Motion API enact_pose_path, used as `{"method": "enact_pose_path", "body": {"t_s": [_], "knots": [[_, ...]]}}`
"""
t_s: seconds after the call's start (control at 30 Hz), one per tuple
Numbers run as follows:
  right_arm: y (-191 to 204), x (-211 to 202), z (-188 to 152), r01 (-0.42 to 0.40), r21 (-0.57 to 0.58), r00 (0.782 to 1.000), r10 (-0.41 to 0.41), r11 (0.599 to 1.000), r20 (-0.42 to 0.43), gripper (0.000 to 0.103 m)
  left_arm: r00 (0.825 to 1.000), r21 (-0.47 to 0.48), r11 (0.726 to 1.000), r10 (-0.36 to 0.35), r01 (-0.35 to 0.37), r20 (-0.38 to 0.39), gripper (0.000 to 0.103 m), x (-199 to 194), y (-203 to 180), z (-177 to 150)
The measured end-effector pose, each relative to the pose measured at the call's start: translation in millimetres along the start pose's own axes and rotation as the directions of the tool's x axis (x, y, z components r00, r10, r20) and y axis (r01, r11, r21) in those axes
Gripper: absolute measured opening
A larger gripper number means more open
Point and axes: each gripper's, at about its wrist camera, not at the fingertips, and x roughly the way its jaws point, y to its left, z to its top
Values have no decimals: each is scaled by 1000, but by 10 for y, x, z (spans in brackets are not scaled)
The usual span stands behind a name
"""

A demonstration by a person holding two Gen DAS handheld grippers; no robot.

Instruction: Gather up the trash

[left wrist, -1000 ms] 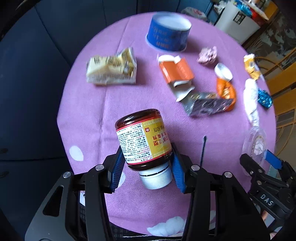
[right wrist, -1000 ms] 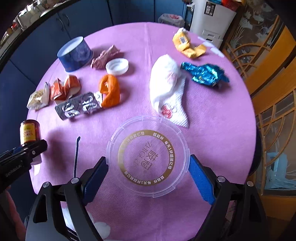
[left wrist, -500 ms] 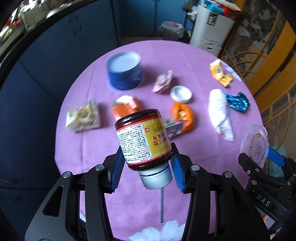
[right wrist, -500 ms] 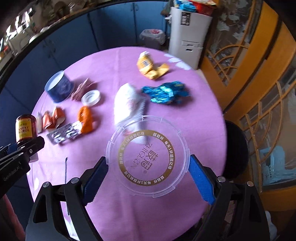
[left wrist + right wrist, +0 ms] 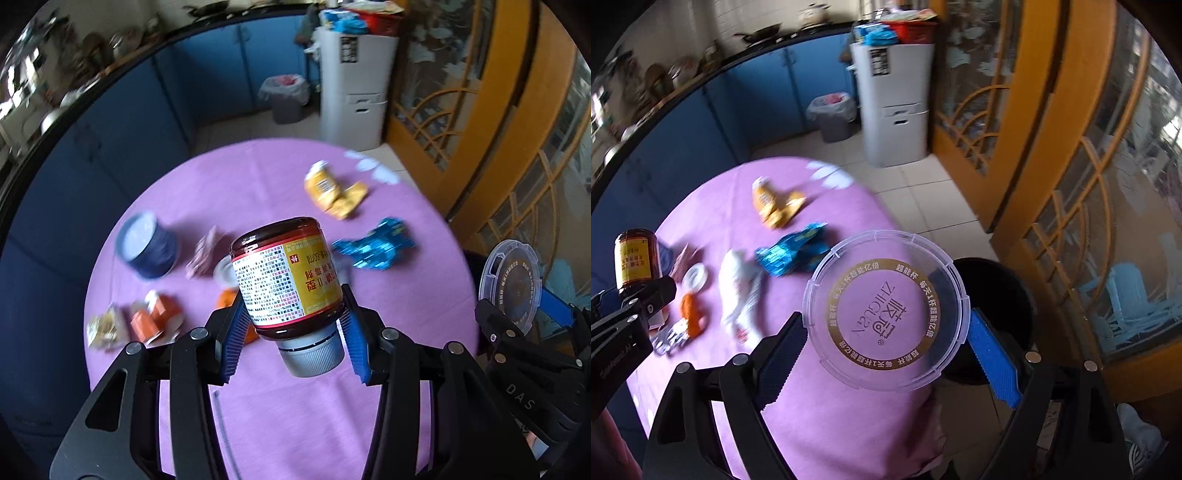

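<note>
left tool (image 5: 293,341): clenched on the brown bottle (image 5: 286,273), cap toward the camera, held above the bench (image 5: 280,413).
right tool (image 5: 886,345): grasping the clear lid (image 5: 886,310) by its rim, over the bench edge.
beyond the left tool: blue foil wrapper (image 5: 375,245), yellow packet (image 5: 332,190), blue tin (image 5: 147,245), orange wrappers (image 5: 153,317).
beyond the right tool: white tissue (image 5: 738,291), black bin (image 5: 1001,291) just behind the lid.
far floor: grey bin (image 5: 833,116), white cabinet (image 5: 895,99).
</note>
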Motion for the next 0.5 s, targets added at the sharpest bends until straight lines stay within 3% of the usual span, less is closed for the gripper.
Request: {"method": "enact_pose_path", "body": {"t_s": [0.5], "knots": [[-922, 246, 197, 91, 158, 995, -94, 983, 14, 85, 999, 134, 990, -36, 30, 38, 48, 177, -1060, 451]]}}
